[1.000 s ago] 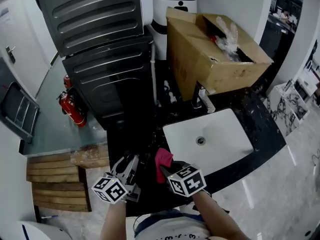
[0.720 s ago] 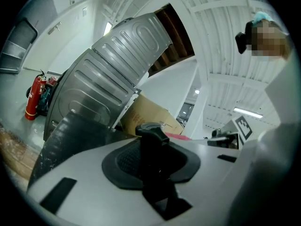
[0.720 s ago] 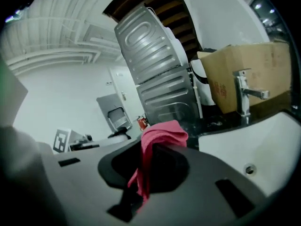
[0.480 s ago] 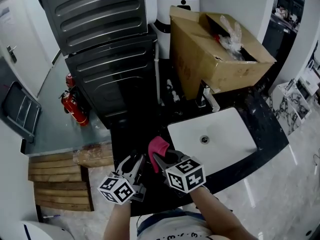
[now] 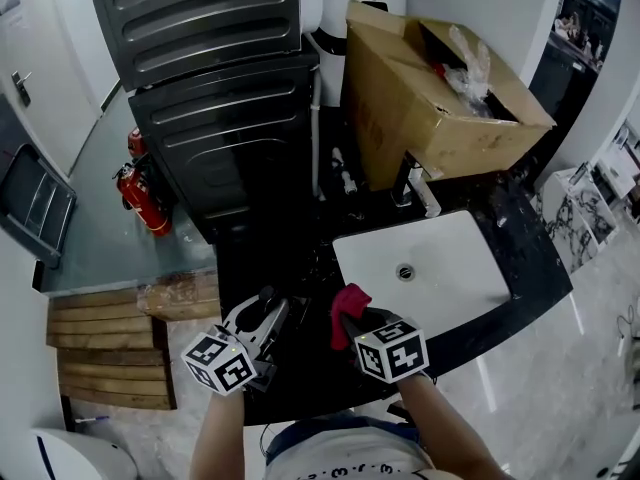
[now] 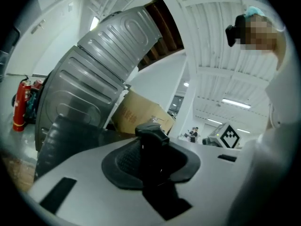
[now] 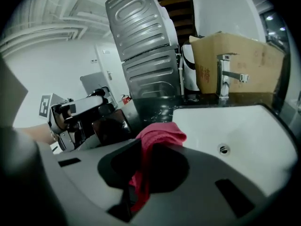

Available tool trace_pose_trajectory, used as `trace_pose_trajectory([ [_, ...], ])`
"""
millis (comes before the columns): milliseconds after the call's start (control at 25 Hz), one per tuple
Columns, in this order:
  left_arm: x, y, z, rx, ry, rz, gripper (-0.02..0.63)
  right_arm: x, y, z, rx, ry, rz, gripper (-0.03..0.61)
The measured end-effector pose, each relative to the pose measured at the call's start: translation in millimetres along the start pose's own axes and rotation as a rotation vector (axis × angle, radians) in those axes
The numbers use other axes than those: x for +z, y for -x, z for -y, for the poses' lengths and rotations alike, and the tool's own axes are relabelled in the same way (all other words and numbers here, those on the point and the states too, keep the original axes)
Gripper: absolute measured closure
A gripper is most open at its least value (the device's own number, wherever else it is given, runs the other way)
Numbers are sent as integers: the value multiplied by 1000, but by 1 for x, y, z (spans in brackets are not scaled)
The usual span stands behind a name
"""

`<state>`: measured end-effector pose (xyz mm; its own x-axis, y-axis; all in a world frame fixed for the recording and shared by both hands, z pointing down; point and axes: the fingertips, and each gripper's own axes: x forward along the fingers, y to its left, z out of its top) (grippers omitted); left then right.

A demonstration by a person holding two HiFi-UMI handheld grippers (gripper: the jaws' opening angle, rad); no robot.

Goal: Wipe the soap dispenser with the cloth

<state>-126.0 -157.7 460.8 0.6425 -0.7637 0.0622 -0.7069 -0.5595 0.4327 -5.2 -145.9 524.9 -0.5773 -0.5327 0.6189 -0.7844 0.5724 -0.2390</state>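
Two grippers, each closed on one thing: left gripper [image 5: 267, 314] clamps dark soap dispenser [image 6: 151, 142], right gripper [image 5: 346, 322] pinches pink cloth [image 7: 161, 133].

We see 1 black stone counter [image 5: 525, 230] running from the lower center to the right of the frame. 1 white sink [image 5: 450, 278] is set into it. 1 faucet [image 5: 412, 190] stands at the sink's far edge. 1 open cardboard box [image 5: 400, 98] rests behind it, upper right.

Open room above the white sink [image 5: 450, 278], just right of the right gripper [image 5: 348, 326]. Blocked at the back by tap [image 5: 408, 183] and cardboard box [image 5: 420, 108] close behind it; walled left by tall dark machines [image 5: 230, 118].
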Motion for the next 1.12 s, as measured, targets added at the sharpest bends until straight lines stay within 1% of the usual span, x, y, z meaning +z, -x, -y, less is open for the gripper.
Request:
trace_pose_trajectory([
  [80,-2,-4,12,-98,-94,-71,509,1,10,9,-16,-31,18,529],
  [200,-10,-11,37,-254,-309,-180,510,2,20,22,-28,-97,47,529],
  [240,-13,-13,42,-300,-366,-210,509,1,23,26,-31,-115,54,529],
  [320,-17,-15,45,-377,-443,-254,510,0,29,33,-39,-134,63,529],
  [360,-17,-15,44,-403,-472,-271,509,0,32,36,-44,-137,64,529],
  [440,-15,-15,37,-410,-520,-296,491,-3,37,40,-51,-140,62,529],
  [520,-9,-16,25,-369,-538,-297,387,-7,41,42,-55,-144,59,529],
  [600,-2,-16,14,-311,-530,-275,329,-8,43,44,-59,-150,60,529],
  [680,3,-14,4,-235,-496,-243,325,-9,44,45,-60,-156,63,529],
  [800,3,-5,-6,-92,-394,-181,325,-6,44,44,-52,-163,74,529],
  [920,-1,2,-6,50,-325,-118,330,3,40,39,-30,-162,88,529],
  [1000,-6,0,-1,113,-300,-98,334,10,37,34,-14,-156,97,529],
  [1120,-7,-10,5,194,-319,-86,341,17,33,26,9,-139,107,529],
])
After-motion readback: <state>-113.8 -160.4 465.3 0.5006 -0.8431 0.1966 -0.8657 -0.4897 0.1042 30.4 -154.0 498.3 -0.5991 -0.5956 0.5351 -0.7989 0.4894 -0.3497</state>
